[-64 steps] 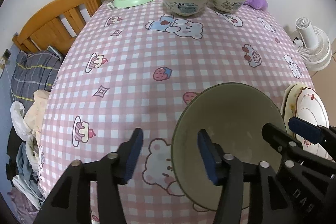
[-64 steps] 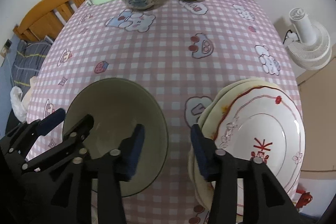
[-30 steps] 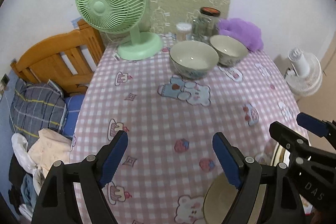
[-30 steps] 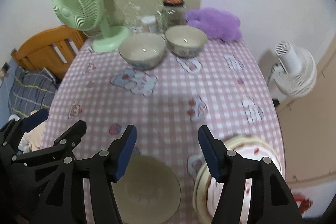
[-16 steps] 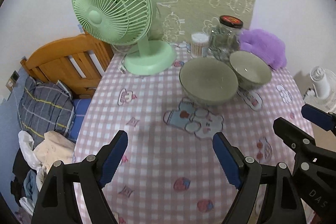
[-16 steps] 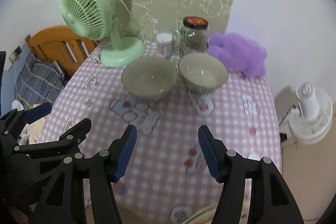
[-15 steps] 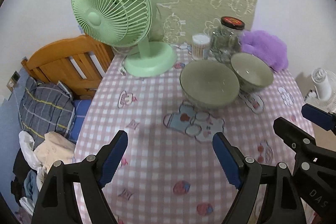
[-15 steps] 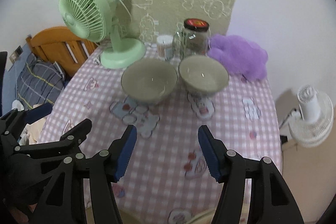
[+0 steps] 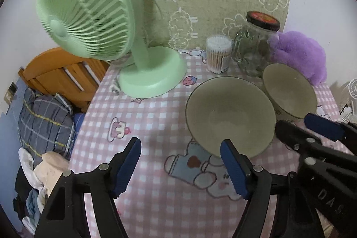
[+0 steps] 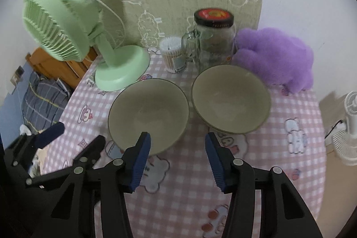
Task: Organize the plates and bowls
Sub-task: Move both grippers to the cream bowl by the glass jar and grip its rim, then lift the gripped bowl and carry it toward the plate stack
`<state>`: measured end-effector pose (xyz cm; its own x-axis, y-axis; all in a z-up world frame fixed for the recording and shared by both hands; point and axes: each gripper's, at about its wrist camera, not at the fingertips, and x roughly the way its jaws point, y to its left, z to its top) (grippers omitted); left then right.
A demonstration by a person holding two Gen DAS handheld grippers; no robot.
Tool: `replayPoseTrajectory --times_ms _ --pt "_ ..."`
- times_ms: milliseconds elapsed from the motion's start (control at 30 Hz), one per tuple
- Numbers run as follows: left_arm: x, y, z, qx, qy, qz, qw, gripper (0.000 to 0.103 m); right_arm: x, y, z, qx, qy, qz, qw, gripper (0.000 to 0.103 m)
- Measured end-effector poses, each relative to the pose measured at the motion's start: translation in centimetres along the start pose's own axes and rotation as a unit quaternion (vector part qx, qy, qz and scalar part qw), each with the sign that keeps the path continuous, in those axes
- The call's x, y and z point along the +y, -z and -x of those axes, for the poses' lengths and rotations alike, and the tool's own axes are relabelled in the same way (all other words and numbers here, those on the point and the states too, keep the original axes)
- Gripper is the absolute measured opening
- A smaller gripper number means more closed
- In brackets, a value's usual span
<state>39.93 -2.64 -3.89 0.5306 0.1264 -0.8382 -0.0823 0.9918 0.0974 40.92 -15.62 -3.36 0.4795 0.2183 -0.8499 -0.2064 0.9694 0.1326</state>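
Standing side by side: two bowls (image 10: 148, 114) (image 10: 231, 98), one fan (image 10: 73, 37), one jar (image 10: 214, 37).

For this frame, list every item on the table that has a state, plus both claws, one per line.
Left bowl: upright, empty, on the tablecloth.
Right bowl: upright, empty, beside the left bowl.
Jar: upright, lid on.
Cotton swab tub: upright, full.
Green fan: standing; running or off cannot be told.
Left claw: jaws closing, nothing between them.
Right claw: jaws closing, nothing between them.
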Motion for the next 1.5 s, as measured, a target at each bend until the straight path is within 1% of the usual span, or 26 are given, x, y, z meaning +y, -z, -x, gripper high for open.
replayPoseTrajectory --times_ms 67,100,200,267,300,333,400,467,500,567,633,700,767,867,1100,1233,1500 --pt "-0.4 -0.3 -1.1 0.005 0.004 0.001 1.0 0.07 0.0 -0.3 -1.0 0.005 -0.007 -0.008 1.0 0.053" --pt "-0.5 -0.4 -1.5 0.007 0.005 0.002 1.0 0.069 -0.1 -0.5 -1.6 0.007 -0.007 -0.013 1.0 0.049" --pt "-1.0 -0.7 -3.1 0.015 0.009 0.012 0.9998 0.065 -0.3 -0.9 -3.1 0.014 -0.008 -0.021 1.0 0.045" --pt "-1.2 -0.9 -4.1 0.02 0.011 0.012 0.9997 0.06 -0.4 -1.1 -3.9 0.017 -0.009 -0.025 0.999 0.042" --pt "-1.4 -1.0 -4.6 0.022 0.011 0.012 0.9996 0.059 -0.5 -1.2 -4.4 0.02 -0.01 -0.027 0.999 0.04" --pt "-1.4 -1.1 -5.0 0.025 0.01 0.012 0.9996 0.056 -0.6 -1.2 -4.8 0.023 -0.011 -0.028 0.999 0.039" --pt "-1.7 -1.2 -5.7 0.03 0.01 0.012 0.9994 0.05 -0.7 -1.3 -5.7 0.029 -0.014 -0.03 0.999 0.032" --pt "-1.7 -1.3 -6.4 0.034 0.014 0.013 0.9992 0.04 -0.9 -1.4 -6.5 0.033 -0.013 -0.03 0.999 0.027" --pt "-1.8 -1.3 -6.6 0.036 0.014 0.014 0.9992 0.038 -0.9 -1.5 -6.8 0.034 -0.011 -0.03 0.999 0.025" --pt "-1.9 -1.5 -7.0 0.039 0.014 0.014 0.999 0.029 -1.0 -1.5 -7.2 0.036 -0.008 -0.03 0.999 0.021" --pt "-1.9 -1.6 -7.2 0.041 0.013 0.013 0.999 0.023 -1.1 -1.5 -7.7 0.039 -0.004 -0.029 0.999 0.018" --pt "-2.0 -1.7 -7.3 0.042 0.008 0.012 0.999 0.02 -1.2 -1.6 -8.0 0.042 -0.001 -0.028 0.999 0.015" --pt "-2.1 -1.8 -7.4 0.043 -0.001 0.008 0.999 0.015 -1.1 -1.7 -8.1 0.041 0.005 -0.024 0.999 0.014" --pt "-1.9 -1.9 -7.4 0.047 -0.001 0.006 0.9989 0.014 -1.0 -1.7 -8.0 0.042 0.009 -0.021 0.999 0.012" --pt "-2.2 -1.1 -6.2 0.053 0.002 -0.003 0.9986 0.015 -0.8 -0.9 -7.1 0.048 0.016 -0.018 0.999 0.012" --pt "-2.2 0.5 -5.2 0.06 0.006 -0.004 0.9982 0.015 -0.6 0.2 -6.0 0.053 0.021 -0.016 0.998 0.012" --pt "-2.0 4.1 -3.0 0.074 0.014 -0.003 0.9972 0.015 0.1 3.7 -3.6 0.069 0.028 -0.014 0.997 0.012"
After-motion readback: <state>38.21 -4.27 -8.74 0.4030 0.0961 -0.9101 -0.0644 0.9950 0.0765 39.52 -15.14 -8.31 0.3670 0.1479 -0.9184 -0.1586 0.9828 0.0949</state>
